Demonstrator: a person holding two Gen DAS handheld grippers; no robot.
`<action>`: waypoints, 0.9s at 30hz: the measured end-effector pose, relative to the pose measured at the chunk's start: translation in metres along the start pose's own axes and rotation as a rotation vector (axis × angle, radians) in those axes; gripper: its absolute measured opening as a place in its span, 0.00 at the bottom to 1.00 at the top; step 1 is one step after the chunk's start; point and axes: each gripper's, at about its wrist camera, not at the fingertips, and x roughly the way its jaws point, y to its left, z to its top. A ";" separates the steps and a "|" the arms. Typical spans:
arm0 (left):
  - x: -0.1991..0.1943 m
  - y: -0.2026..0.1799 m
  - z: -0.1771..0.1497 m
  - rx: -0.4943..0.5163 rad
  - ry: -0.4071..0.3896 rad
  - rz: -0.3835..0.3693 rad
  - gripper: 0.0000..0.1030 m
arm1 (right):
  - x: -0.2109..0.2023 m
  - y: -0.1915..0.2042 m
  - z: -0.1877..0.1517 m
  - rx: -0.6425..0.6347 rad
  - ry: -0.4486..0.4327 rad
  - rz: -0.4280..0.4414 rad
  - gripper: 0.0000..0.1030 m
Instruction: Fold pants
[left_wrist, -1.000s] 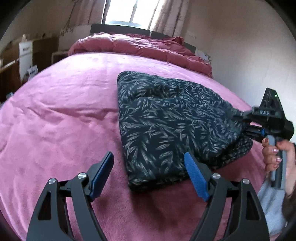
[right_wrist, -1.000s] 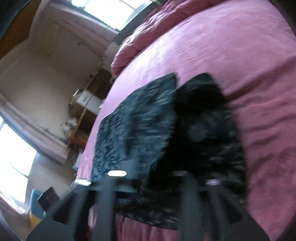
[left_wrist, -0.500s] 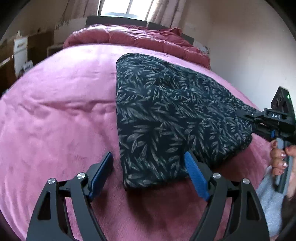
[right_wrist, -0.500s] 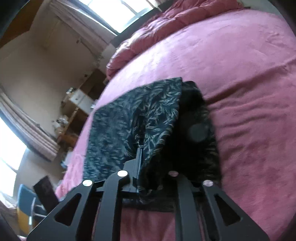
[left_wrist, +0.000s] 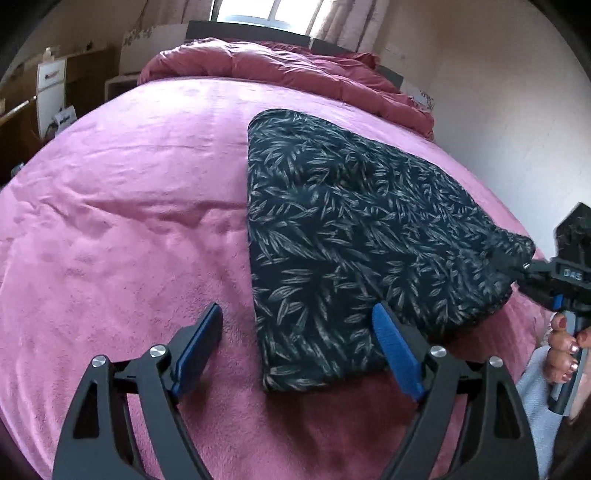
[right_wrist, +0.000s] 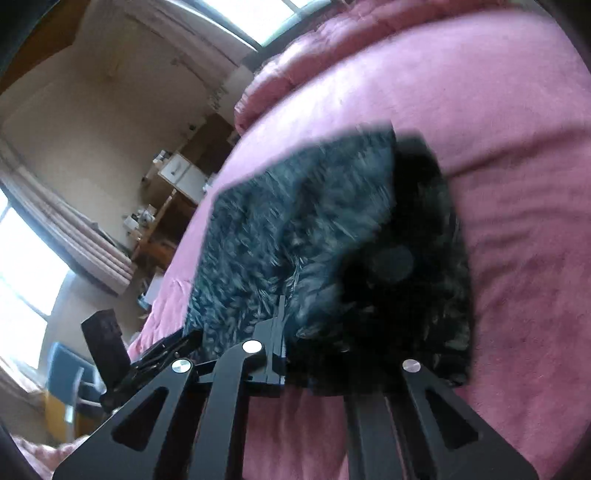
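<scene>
Both wrist views look low and close across the bed (left_wrist: 122, 192), sharing the pants (left_wrist: 343, 236) from opposite sides.

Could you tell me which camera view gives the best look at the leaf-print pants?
The left wrist view: the pants appear sharp and nearly whole on the pink bedspread, with the right gripper at their corner. The right wrist view shows them blurred, dark and partly hidden behind that gripper.

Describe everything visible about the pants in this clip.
The pants are dark navy, thin-looking fabric printed with pale leaves, folded into a compact layered bundle lying on the pink bedspread. The right gripper is clamped on their right corner, which lifts slightly. The left gripper hangs open over the near edge, not gripping the cloth.
</scene>
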 end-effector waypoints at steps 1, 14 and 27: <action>-0.001 -0.002 0.001 0.010 0.000 -0.007 0.82 | -0.014 0.011 0.001 -0.065 -0.045 -0.023 0.05; -0.021 0.002 0.013 0.047 0.004 0.007 0.80 | -0.065 -0.020 0.004 0.096 -0.160 -0.188 0.44; 0.043 -0.073 0.105 0.315 0.041 0.104 0.80 | 0.043 0.046 0.057 -0.325 0.062 -0.269 0.17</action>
